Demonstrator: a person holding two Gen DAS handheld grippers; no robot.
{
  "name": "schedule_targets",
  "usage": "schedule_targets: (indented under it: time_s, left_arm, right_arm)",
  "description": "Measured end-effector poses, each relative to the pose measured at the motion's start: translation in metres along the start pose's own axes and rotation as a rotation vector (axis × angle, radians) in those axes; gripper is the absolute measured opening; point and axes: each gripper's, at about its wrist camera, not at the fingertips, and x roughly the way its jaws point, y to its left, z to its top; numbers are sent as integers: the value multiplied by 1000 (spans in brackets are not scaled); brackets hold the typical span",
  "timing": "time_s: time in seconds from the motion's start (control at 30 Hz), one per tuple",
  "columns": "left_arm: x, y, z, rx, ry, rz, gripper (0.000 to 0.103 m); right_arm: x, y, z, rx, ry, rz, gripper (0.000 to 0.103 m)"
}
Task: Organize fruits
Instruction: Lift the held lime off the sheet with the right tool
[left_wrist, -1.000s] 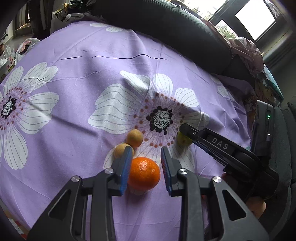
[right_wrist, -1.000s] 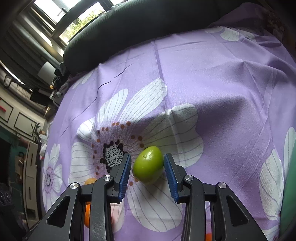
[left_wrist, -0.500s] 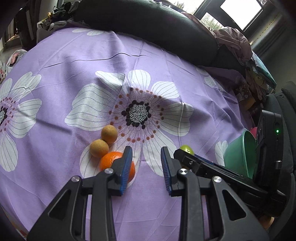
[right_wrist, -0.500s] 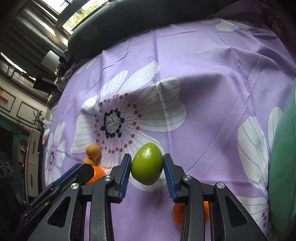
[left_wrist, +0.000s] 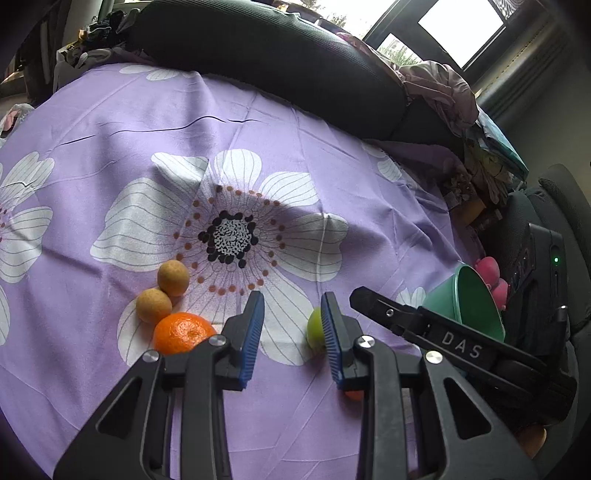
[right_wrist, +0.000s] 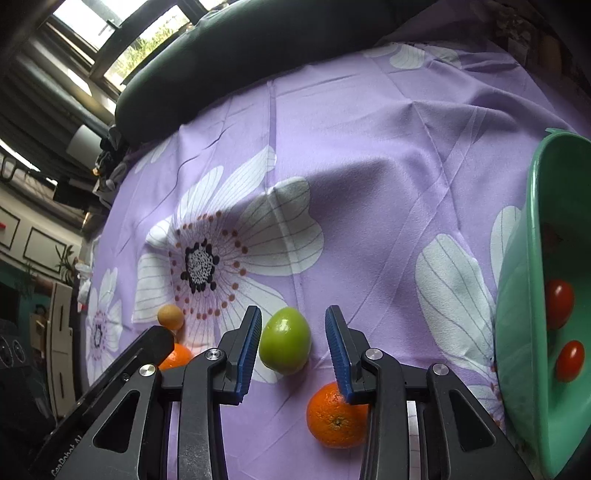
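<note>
A green fruit (right_wrist: 284, 340) lies on the purple flowered cloth (right_wrist: 369, 155) between the fingers of my right gripper (right_wrist: 292, 345), which is open around it with gaps on both sides. It shows partly in the left wrist view (left_wrist: 314, 328). An orange (right_wrist: 334, 416) lies below the right finger. My left gripper (left_wrist: 291, 338) is open and empty above the cloth. To its left lie another orange (left_wrist: 181, 332) and two small tan fruits (left_wrist: 173, 277) (left_wrist: 153, 304).
A green bowl (right_wrist: 517, 302) with red tomatoes (right_wrist: 559, 303) stands at the right; it also shows in the left wrist view (left_wrist: 448, 295). A dark cushion (left_wrist: 266, 48) borders the far edge of the cloth (left_wrist: 110, 147). Clutter lies at the right.
My right gripper has opened and the green fruit now rests on the cloth near the bowl. My left gripper has drawn back and right, away from its orange.
</note>
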Motion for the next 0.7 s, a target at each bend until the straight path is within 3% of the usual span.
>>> schedule_targets:
  time_s: [0.2,0.3,0.43,0.7]
  left_arm:
    - [27,-18,-9,67,92,-78,29]
    - [37,-23,-14,97,119,-59,29]
    - [46,-23,-16,97,161,-92,29]
    - [54,-24,-18,112,171,-66,29]
  right_arm:
    - [10,-11,3,70,38,82,37]
    - [19,-11,2,88,67,77,37]
    - [23,-11,-1,93,95,89,37]
    - [30,-12,-2,88,122,83,37]
